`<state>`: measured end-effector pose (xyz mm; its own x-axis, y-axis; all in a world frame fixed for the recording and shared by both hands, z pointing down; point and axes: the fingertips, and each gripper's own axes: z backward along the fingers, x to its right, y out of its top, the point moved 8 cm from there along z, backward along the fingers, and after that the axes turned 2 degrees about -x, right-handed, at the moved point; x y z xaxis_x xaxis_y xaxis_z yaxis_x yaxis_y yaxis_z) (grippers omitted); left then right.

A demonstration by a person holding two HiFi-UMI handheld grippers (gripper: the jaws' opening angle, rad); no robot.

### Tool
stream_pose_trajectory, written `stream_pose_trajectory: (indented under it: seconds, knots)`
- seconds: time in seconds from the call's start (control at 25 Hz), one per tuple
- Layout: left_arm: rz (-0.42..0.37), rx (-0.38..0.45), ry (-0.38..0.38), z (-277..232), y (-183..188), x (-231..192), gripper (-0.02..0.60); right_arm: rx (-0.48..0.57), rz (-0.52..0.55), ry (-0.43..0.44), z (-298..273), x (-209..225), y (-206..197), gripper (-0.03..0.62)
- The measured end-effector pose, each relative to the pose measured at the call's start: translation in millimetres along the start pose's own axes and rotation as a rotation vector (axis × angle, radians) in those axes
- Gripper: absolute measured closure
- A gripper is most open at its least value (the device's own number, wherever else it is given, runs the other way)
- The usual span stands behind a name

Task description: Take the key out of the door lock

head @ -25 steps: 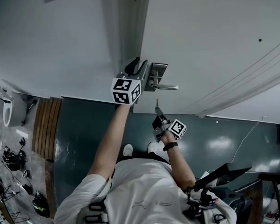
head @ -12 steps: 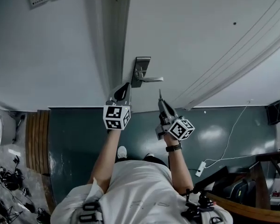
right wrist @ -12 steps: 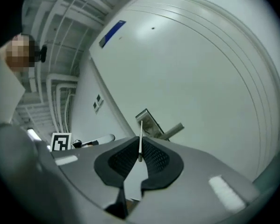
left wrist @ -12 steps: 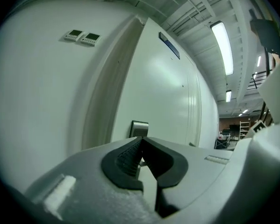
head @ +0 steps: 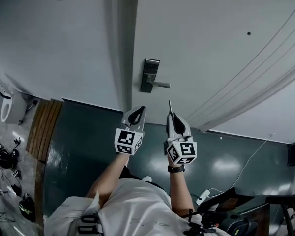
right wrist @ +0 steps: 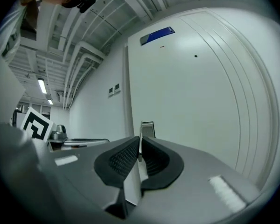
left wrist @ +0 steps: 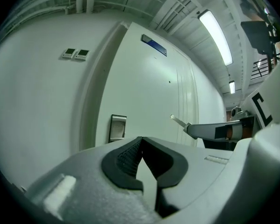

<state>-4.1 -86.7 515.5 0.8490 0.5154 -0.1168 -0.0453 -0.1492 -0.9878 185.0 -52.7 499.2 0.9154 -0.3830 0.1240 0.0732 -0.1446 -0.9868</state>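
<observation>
White door [head: 201,43] fills the head view; its lock [head: 148,75] sits ahead of the left gripper [head: 137,113] and right gripper [head: 172,117], apart from both. The left gripper view shows its jaws clenched on nothing. The right gripper view shows its jaws pinching the key [right wrist: 140,139], whose blade pokes forward, clear of the lock. The key looks to be out, so hold the pinch firm and carry it off level.

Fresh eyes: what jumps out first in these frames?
The thin silver metal key stands clamped edge-on between the right gripper's jaws, clear of the lock. Ahead, the dark metal lock plate with its lever handle sits on the big white door; the left gripper, alongside the right, is shut and empty.
</observation>
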Motion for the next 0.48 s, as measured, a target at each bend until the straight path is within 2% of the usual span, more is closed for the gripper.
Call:
stream_pose_trajectory:
  seconds: [0.08,0.2,0.24,0.36,0.48]
  knots:
    - [0.006,-0.032,0.013,14,-9,26,0.581,-0.013,0.002,0.007,17,7,-14,0.566]
    - [0.088,-0.064,0.061,49,-15,51,0.581,-0.051,-0.05,0.028,37,9,-37,0.566]
    - [0.072,-0.05,0.075,60,-10,55,0.581,-0.053,-0.055,0.044,41,4,-37,0.566]
    - [-0.064,-0.015,0.134,79,11,57,0.581,-0.012,-0.019,0.1,48,-18,-14,0.566]
    - [-0.108,0.034,0.155,82,30,56,0.581,0.048,0.053,0.139,53,-38,17,0.566]
